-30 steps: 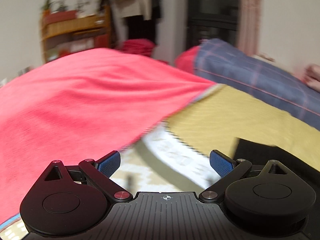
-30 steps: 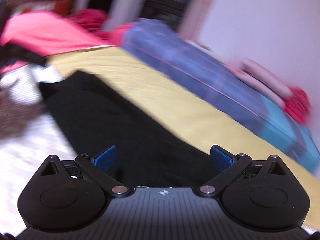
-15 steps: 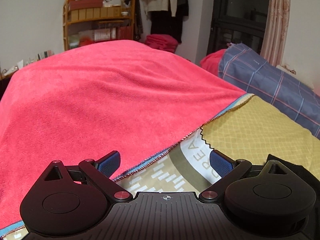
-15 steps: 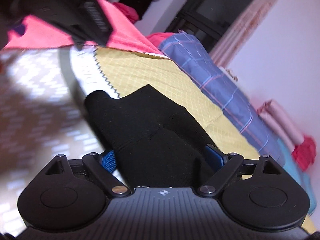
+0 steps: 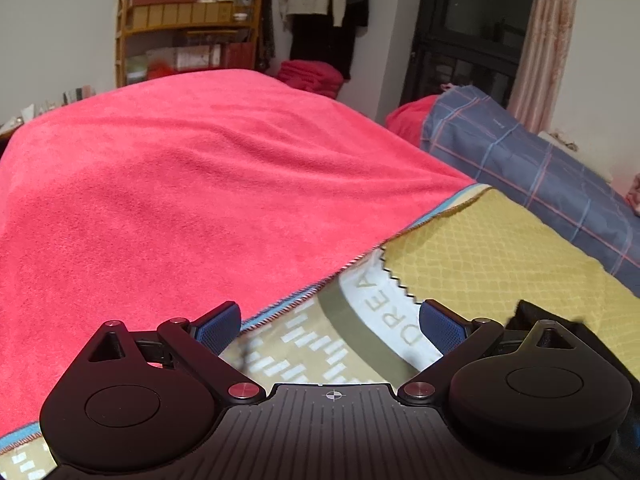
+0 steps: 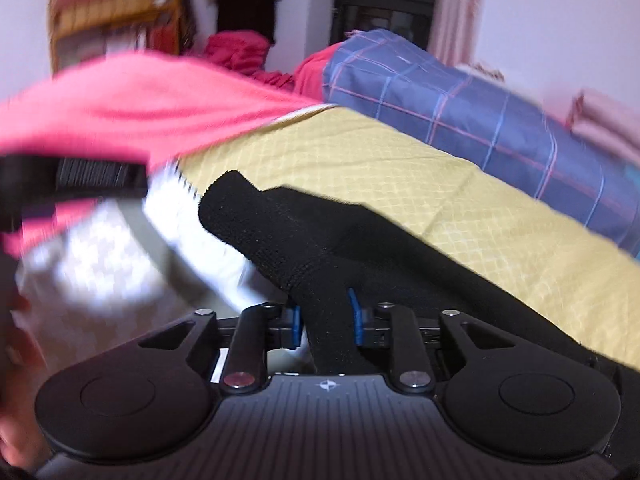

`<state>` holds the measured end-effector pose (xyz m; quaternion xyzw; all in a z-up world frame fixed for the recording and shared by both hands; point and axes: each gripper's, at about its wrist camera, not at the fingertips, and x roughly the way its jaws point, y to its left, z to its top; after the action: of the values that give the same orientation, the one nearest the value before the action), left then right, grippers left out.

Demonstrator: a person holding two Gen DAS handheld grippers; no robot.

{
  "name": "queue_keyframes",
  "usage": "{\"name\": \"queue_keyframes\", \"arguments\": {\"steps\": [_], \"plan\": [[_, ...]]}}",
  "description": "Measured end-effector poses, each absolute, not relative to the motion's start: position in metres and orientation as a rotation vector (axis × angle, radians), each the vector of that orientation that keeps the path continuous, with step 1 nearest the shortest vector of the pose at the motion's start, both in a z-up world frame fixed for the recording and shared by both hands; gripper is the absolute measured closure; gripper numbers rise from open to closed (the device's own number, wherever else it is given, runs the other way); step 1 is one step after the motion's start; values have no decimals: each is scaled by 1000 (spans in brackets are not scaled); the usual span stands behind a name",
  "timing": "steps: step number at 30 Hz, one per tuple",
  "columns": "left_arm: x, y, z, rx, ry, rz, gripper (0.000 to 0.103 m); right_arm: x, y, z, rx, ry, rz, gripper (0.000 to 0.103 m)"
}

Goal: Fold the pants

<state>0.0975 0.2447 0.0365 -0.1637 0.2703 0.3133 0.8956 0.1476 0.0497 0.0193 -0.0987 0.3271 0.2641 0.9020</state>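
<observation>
Black pants (image 6: 360, 240) lie across the yellow bedspread (image 6: 400, 160) in the right wrist view, one end folded over toward me. My right gripper (image 6: 325, 322) is shut on a ridge of the black pants fabric, which runs up between its blue pads. In the left wrist view only a corner of the pants (image 5: 532, 314) shows at the right, behind the gripper body. My left gripper (image 5: 330, 326) is open and empty, low over the patterned bed sheet (image 5: 320, 340), to the left of the pants.
A red blanket (image 5: 180, 200) covers the left and far part of the bed. A blue plaid quilt (image 5: 540, 184) lies along the right. A wooden shelf (image 5: 180, 32) and hanging clothes (image 5: 320, 0) stand by the far wall. The other gripper's body (image 6: 80, 180) shows blurred at the left of the right wrist view.
My right gripper has closed on the black pants fabric; it was open before. My left gripper has stayed open and barely moved in the last half second.
</observation>
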Motion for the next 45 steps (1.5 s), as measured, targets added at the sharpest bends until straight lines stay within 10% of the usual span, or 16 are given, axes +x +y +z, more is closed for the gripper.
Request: {"name": "queue_keyframes", "arguments": {"steps": [18, 26, 34, 36, 45], "plan": [[78, 80, 26, -42, 627, 11, 0, 174, -27, 70, 103, 793, 594, 82], [67, 126, 7, -126, 758, 164, 0, 175, -5, 63, -17, 869, 632, 79], [19, 220, 9, -295, 659, 464, 0, 148, 32, 46, -136, 867, 748, 49], [13, 234, 6, -335, 651, 489, 0, 144, 35, 48, -160, 824, 719, 19], [14, 230, 5, -340, 629, 480, 0, 116, 80, 26, -453, 766, 652, 15]]}}
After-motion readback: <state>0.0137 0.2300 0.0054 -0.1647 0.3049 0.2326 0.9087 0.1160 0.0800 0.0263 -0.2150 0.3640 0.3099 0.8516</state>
